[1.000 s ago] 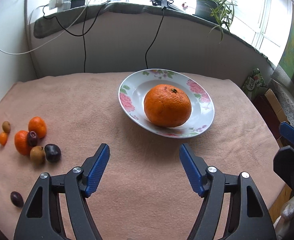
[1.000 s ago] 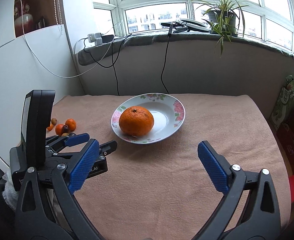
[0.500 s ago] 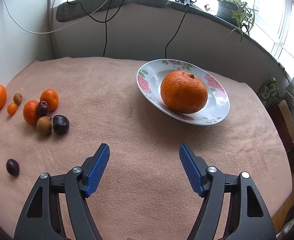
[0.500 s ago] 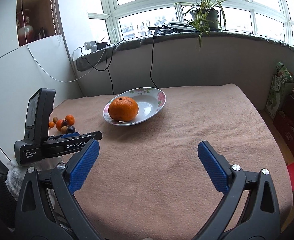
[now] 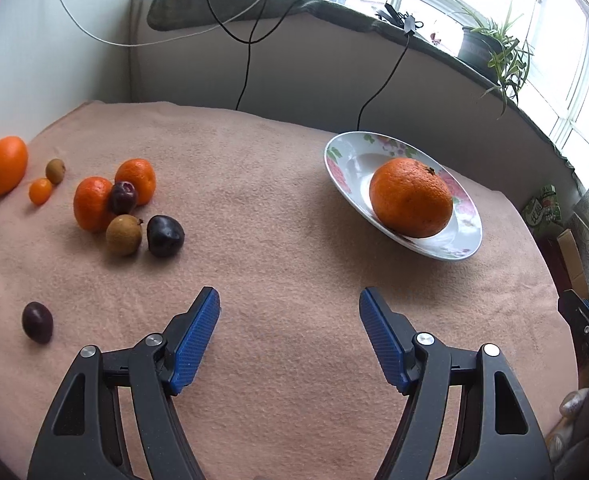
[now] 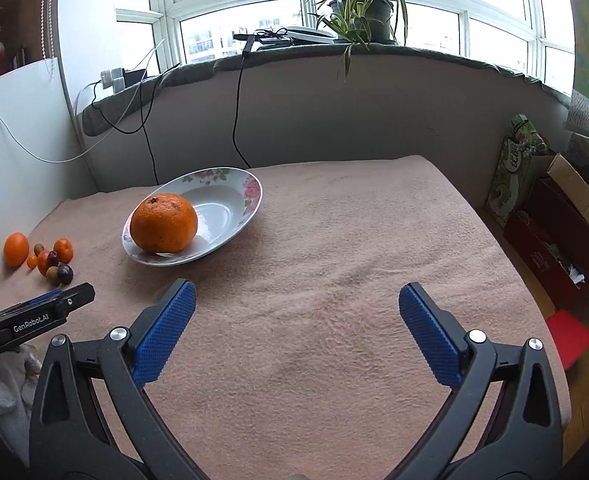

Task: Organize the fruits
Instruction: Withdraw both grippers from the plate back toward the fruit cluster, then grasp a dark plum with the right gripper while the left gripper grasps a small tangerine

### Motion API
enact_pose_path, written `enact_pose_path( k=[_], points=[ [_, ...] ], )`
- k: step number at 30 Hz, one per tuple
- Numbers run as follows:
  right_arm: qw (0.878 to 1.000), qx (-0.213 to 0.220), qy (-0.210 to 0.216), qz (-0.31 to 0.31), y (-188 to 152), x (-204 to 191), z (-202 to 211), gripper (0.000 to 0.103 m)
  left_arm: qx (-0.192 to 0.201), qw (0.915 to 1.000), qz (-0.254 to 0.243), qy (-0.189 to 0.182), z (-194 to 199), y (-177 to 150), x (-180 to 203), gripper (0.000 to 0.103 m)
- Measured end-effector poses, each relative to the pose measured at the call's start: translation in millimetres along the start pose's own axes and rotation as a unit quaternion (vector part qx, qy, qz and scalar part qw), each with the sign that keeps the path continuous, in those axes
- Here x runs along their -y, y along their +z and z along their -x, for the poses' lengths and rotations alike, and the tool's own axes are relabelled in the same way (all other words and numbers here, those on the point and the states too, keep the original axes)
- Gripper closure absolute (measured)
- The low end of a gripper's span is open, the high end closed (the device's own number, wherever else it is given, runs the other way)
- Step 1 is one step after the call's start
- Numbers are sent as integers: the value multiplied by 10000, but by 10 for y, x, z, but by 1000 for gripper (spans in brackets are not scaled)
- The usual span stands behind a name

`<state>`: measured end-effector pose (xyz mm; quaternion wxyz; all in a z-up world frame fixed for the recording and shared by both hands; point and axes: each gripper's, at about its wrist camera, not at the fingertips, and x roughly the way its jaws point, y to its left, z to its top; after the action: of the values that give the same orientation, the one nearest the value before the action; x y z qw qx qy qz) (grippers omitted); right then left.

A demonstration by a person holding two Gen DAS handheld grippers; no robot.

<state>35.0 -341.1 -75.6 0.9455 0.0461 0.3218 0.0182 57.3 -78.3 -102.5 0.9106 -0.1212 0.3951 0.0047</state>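
- The left gripper hangs above the pink cloth with its blue pads spread wide and nothing between them.
- The right gripper is likewise released, jaws wide apart over bare cloth, holding nothing.
- A flowered plate sits on the cloth toward the right in the left wrist view, and a large orange rests inside it, against the near rim.
- The other fruits lie loose on the cloth well apart from the plate, at the left.
- A cluster there has two mandarins, a dark plum leaning between them, a brown longan-like fruit and a second dark plum just beside it.
- Further left lie an oval orange fruit, a small kumquat and a small brown fruit, near each other but not touching.
- One lone dark plum sits apart from the cluster, nearest the left gripper's left finger.
- In the right wrist view the left gripper's body shows at the left edge, below the fruit cluster.
- A potted plant stands on the windowsill behind the table, with cables hanging down the wall.
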Motion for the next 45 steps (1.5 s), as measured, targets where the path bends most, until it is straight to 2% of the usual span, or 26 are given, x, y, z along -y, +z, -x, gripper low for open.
enact_pose_path(
  k=[5,7,12,15,21,27,29,31,33,35,41,45],
  points=[
    [9998,-117,-144,79,28,-21,-177,0,-28,9991,405,-107,-7,29,-314,30],
    [9995,-160,-184,191,32,-50,-227,0,44,9993,364,-96,41,48,-381,30],
    [9987,-347,121,360,38,-95,-330,0,163,9995,-47,252,114,64,-504,30],
    [9979,-306,284,505,57,-169,-308,0,157,9996,25,249,147,39,-670,30],
    [9884,-323,1147,938,83,-628,-229,0,96,9996,9,270,175,39,-950,30],
    [9688,-410,1945,1479,88,-1337,-261,1,24,10000,-42,66,121,172,-1138,36],
    [9608,-538,2149,1666,82,-1562,-325,14,33,9999,-126,-20,111,215,-1174,44],
    [9531,-718,2288,1849,74,-1768,-410,23,68,9999,-124,-45,98,266,-1241,44],
    [9478,-844,2380,1949,75,-1946,-510,27,70,9999,-18,-125,73,323,-1343,46],
    [9421,-1004,2527,1964,73,-2089,-622,42,50,9996,93,-246,39,379,-1434,52],
    [9229,-1403,2886,2126,47,-2472,-856,45,-170,9977,231,-618,-78,478,-1546,52],
    [9155,-1528,2980,2229,39,-2641,-947,46,-203,9968,281,-723,-87,504,-1600,52]
  ],
)
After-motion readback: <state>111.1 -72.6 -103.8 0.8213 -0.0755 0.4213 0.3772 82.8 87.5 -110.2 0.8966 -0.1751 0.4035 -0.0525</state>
